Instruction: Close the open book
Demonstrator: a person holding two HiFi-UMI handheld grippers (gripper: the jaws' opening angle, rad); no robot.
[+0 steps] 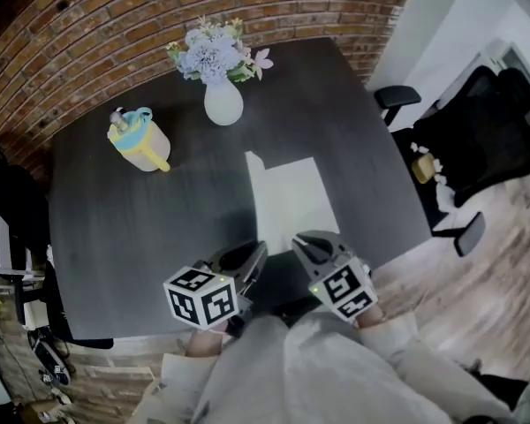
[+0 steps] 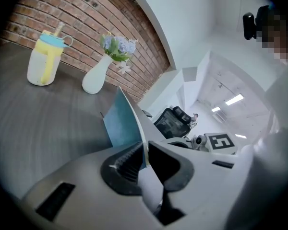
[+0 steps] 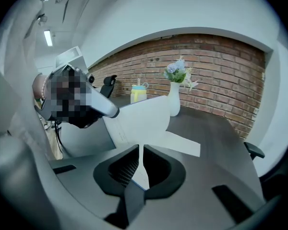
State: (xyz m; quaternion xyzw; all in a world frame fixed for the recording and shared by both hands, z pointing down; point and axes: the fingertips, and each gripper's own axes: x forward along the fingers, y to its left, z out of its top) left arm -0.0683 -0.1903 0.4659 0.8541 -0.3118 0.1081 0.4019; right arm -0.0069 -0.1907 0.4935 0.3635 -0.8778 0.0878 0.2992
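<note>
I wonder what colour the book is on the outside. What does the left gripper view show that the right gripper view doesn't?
Only the left gripper view: the book's blue cover, pinched in the left gripper. Only the right gripper view: a white page, pinched in the right gripper. Both: the flower vase, the yellow cup and the brick wall.

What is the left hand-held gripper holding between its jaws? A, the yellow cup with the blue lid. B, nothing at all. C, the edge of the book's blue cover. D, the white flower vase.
C: the left gripper view shows the left hand-held gripper pinching the book's blue cover, while the white vase and the yellow cup stand far behind it.
</note>
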